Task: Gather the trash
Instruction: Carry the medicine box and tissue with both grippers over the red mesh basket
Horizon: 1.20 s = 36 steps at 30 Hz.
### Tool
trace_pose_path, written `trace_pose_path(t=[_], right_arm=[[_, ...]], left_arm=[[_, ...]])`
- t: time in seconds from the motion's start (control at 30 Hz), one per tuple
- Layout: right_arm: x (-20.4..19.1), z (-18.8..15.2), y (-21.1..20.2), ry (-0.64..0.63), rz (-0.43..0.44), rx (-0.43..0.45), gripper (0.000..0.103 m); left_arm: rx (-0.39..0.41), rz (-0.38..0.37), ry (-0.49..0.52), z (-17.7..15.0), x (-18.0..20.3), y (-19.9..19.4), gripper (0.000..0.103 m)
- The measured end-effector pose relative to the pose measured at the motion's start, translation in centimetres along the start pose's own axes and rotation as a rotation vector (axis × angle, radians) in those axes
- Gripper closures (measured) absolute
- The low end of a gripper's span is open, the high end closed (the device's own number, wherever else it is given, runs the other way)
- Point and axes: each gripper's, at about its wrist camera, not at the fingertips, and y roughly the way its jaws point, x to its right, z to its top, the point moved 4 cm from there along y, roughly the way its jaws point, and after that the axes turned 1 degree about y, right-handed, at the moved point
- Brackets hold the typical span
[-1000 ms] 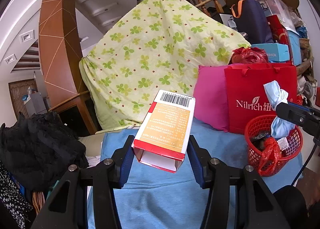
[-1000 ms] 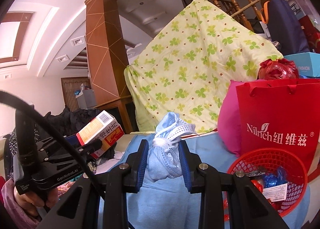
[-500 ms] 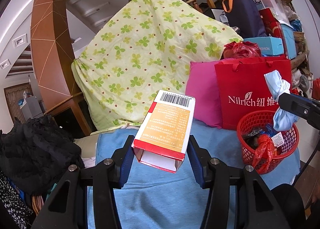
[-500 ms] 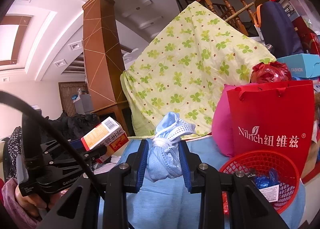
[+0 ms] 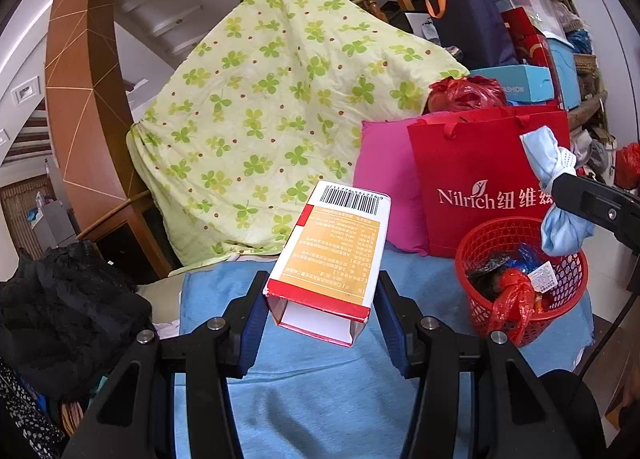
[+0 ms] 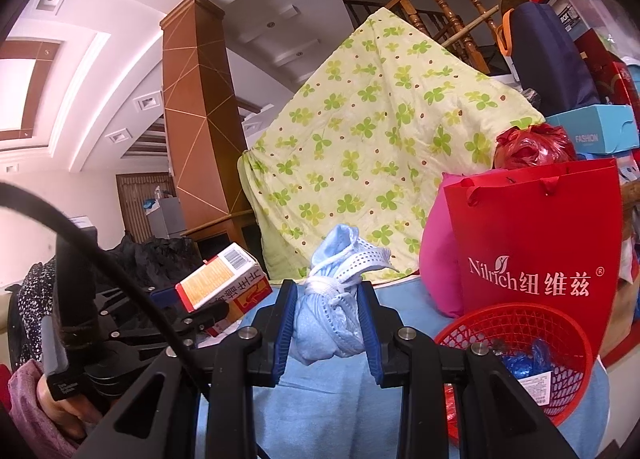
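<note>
My left gripper (image 5: 320, 295) is shut on an orange, red and white carton (image 5: 332, 255) with a barcode on its end, held above the blue cloth (image 5: 320, 387). The same carton (image 6: 224, 279) shows at the left of the right wrist view. My right gripper (image 6: 327, 319) is shut on a knotted light-blue face mask (image 6: 332, 323). That mask (image 5: 556, 195) hangs over the red mesh basket (image 5: 568, 299) in the left wrist view. The basket (image 6: 520, 319) holds a red bag, blue wrappers and a label.
A red paper bag (image 5: 488, 183) and a pink cushion (image 5: 380, 187) stand behind the basket. A clover-print quilt (image 5: 272, 115) drapes over the back. Black clothing (image 5: 64, 311) lies at the left. Stacked boxes and bags (image 5: 520, 39) fill the right, before a wooden stair rail.
Both grippers have shifted sideways with their loads; the basket and red bag sit further left in both views. Both grips are unchanged.
</note>
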Motion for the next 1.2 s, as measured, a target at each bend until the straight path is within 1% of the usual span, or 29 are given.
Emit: trace_pose_path(t=[0.6, 0.97, 1.2], right_arm=[[3.8, 0.7, -2.1, 0.063, -0.024, 0.042, 0.070], [6.2, 0.6, -3.8, 0.102, -0.053, 0.066, 0.070], [7.9, 0.2, -4.5, 0.130, -0.070, 0.068, 0.070]], left_arm=[[-0.004, -0.042, 0.084, 1.5, 5.1, 0.5, 0.050], [0.000, -0.064, 0.144, 2.2, 8.6, 0.5, 0.050], [-0.015, -0.082, 0.169, 2.3, 10.6, 1.3, 0.050]])
